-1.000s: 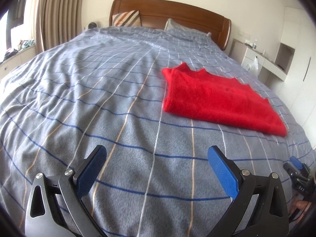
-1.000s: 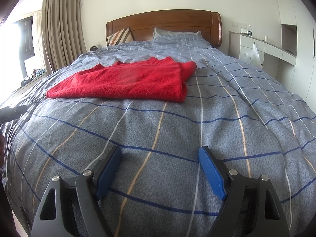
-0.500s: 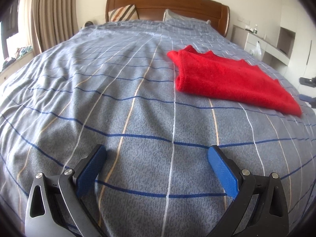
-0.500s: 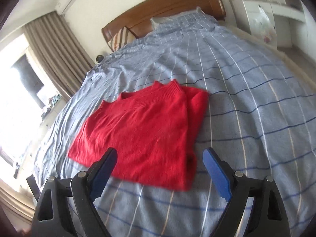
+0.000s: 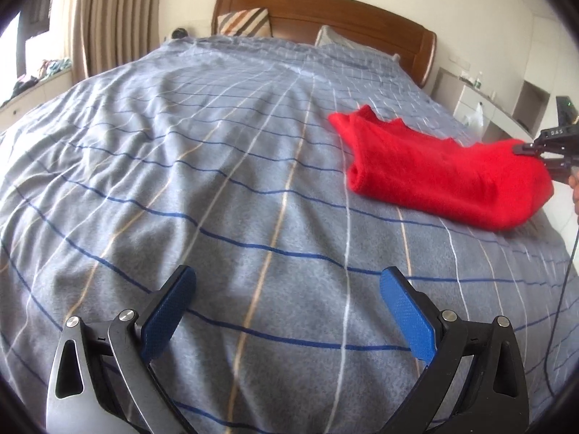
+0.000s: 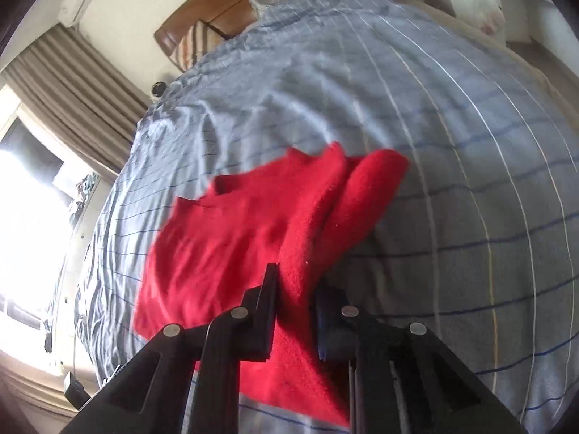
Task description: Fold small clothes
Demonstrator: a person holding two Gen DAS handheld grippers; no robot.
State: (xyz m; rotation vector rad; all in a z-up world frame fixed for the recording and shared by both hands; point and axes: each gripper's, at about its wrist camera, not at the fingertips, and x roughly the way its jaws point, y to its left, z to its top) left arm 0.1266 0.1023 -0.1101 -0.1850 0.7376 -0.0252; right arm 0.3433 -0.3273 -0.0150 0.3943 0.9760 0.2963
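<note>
A folded red sweater lies on the right side of the grey checked bed cover. My right gripper is shut on the near edge of the red sweater and lifts that edge off the cover. It also shows in the left wrist view at the sweater's right end. My left gripper is open and empty, low over the bare cover, well to the left of the sweater.
A wooden headboard with a striped pillow stands at the far end. Curtains and a window sill are on the left. White cabinets stand to the right of the bed.
My right gripper moved down onto the sweater and shut on its near edge, lifting it. My left gripper shifted a little; it stays open.
</note>
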